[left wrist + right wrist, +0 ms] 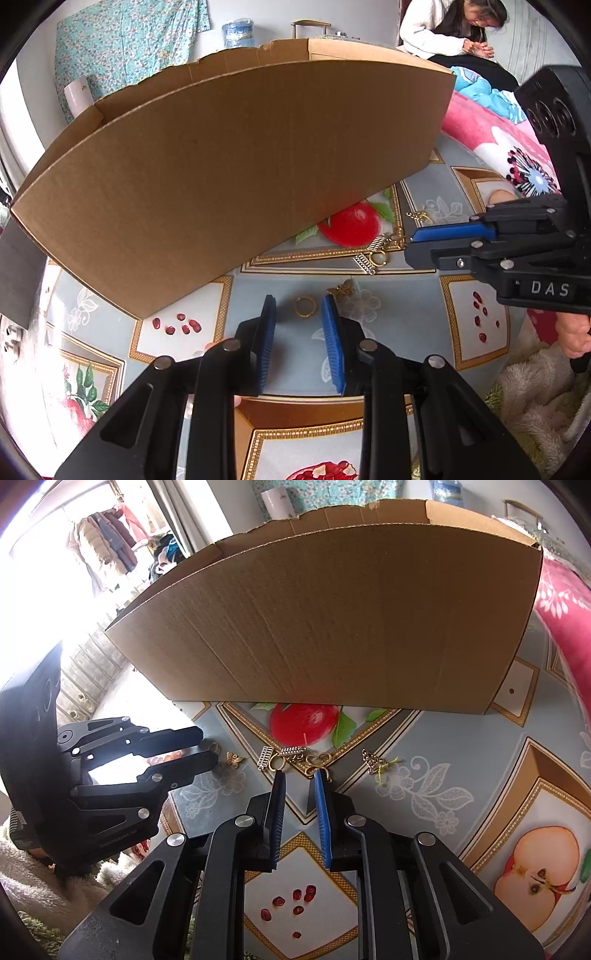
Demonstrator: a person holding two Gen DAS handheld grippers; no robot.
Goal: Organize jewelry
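Hovering low over the fruit-print tablecloth (443, 738), left gripper (299, 314) is released, jaws apart around a gold ring (305, 306) without touching. Butterfly charm (234, 759) lies just beside it. Then gold earrings (291, 758) in a tangled cluster, near the cardboard box (332, 627). Right gripper (300, 779) spread at that cluster, possibly touching a hook. Chain piece (371, 759) farthest right.
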